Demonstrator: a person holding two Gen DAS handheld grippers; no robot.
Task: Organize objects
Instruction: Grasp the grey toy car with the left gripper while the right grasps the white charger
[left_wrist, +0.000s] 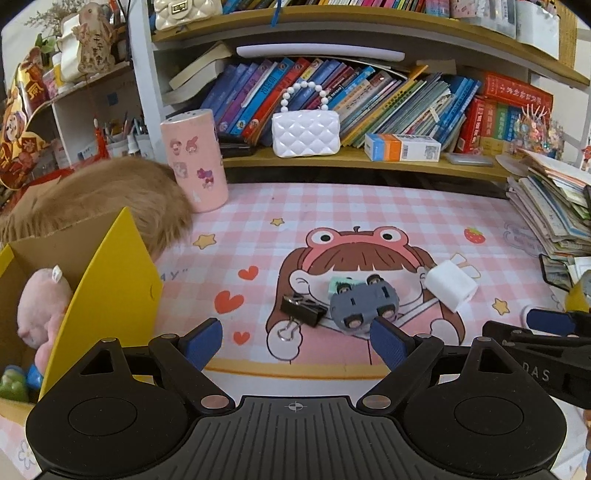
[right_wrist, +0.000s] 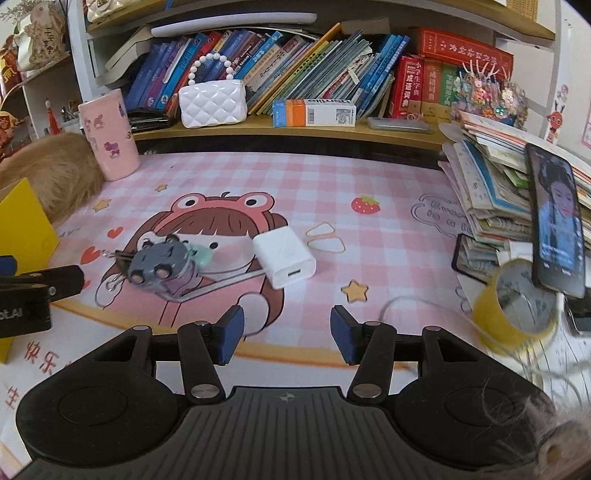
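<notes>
Desk inventory, as your two wrist cameras give it.

1. Your left gripper (left_wrist: 297, 338): blue-padded jaws spread wide, nothing between them, held above the near edge of the pink checked desk mat with the cartoon frog-hat girl (left_wrist: 369, 206).
2. Your right gripper (right_wrist: 287, 334): jaws partly spread, nothing between the pads, over the same mat.
3. Small grey toy car (left_wrist: 364, 304): lying wheels-up on the mat's cartoon face, just beyond your left gripper's right pad.
4. Small mint-green object (left_wrist: 341, 286): tucked against the far side of the car; too covered to identify.
5. Black metal binder clip with wire handles (left_wrist: 301, 314): on the mat, just left of the car.
6. White cube-shaped USB charger plug (right_wrist: 284, 256): on the mat, right of the car, apart from it.
7. Yellow cardboard box with a raised flap (left_wrist: 107, 291): at the left edge, holding a pink plush toy (left_wrist: 42, 306); its lower contents are cut off.
8. Tan furry mass (left_wrist: 99, 199): behind the box, partly hidden by it.
9. Pink cylindrical container with stickers (left_wrist: 194, 160): upright at the mat's far left.
10. White quilted mini handbag with a bead handle (left_wrist: 306, 131): on the low shelf before leaning books.
11. Roll of yellow tape (right_wrist: 517, 306): right side, blurred, beside a propped black phone (right_wrist: 557, 221) and a stack of papers (right_wrist: 491, 184).
</notes>
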